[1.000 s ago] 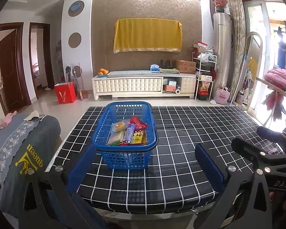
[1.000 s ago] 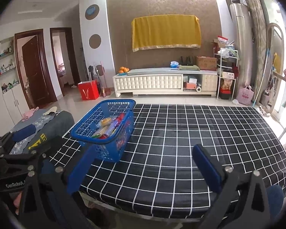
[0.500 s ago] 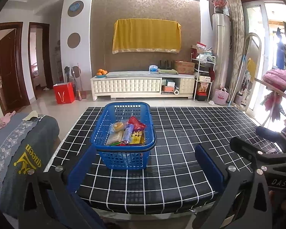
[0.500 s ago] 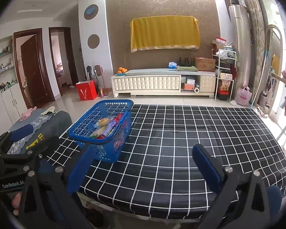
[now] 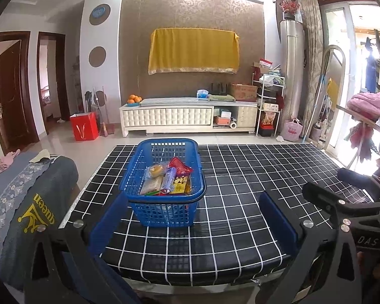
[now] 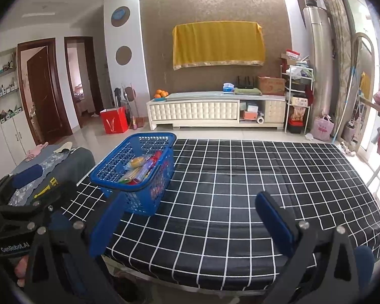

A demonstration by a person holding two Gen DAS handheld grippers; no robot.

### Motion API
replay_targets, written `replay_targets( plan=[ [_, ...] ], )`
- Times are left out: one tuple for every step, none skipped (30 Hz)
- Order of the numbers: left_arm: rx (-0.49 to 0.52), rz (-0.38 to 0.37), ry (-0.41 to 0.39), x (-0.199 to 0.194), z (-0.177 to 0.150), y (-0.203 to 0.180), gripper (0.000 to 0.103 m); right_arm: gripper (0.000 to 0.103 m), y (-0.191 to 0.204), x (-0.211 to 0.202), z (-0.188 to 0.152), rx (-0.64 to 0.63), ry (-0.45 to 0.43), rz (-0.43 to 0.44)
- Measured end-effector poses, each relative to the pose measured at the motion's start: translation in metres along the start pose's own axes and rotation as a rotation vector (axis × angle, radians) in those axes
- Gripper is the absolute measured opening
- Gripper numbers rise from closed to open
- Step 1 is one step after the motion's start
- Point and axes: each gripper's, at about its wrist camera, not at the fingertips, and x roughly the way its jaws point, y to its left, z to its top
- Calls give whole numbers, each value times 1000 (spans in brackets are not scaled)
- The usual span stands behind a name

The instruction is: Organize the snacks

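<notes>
A blue plastic basket (image 5: 164,149) stands on the black grid-patterned table (image 5: 240,177), left of its middle, and holds several snack packets (image 5: 167,179). The right wrist view shows the same basket (image 6: 139,149) at the table's left side. My left gripper (image 5: 192,217) hangs open just in front of the basket, near the table's front edge, with nothing between its blue pads. Further right my right gripper (image 6: 190,217) is also open and empty over the front edge; its black frame (image 5: 342,202) shows in the left wrist view.
A grey cloth-covered seat (image 5: 25,185) stands left of the table. Beyond the table are a white TV cabinet (image 5: 187,116), a red paper bag (image 5: 84,126) on the floor, a metal shelf rack (image 5: 268,106) and pink laundry (image 5: 369,103) on a drying rack at right.
Both cameras have shifted slightly, so the basket sits a little further left in both views. Both grippers stay open and empty. The basket has not moved on the table.
</notes>
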Motion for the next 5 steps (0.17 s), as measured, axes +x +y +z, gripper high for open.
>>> replay_targets(
  plan=[
    [0,1,-1,0,0,0,103,103,0,0,0,1,0,0],
    [0,2,-1,0,0,0,103,103,0,0,0,1,0,0],
    [0,2,-1,0,0,0,103,103,0,0,0,1,-1,0],
    [0,2,-1,0,1,0,103,103,0,-1,0,1,-2,0],
    [1,1,-1,0,0,0,103,103,0,-1,0,2,-2,1]
  ],
)
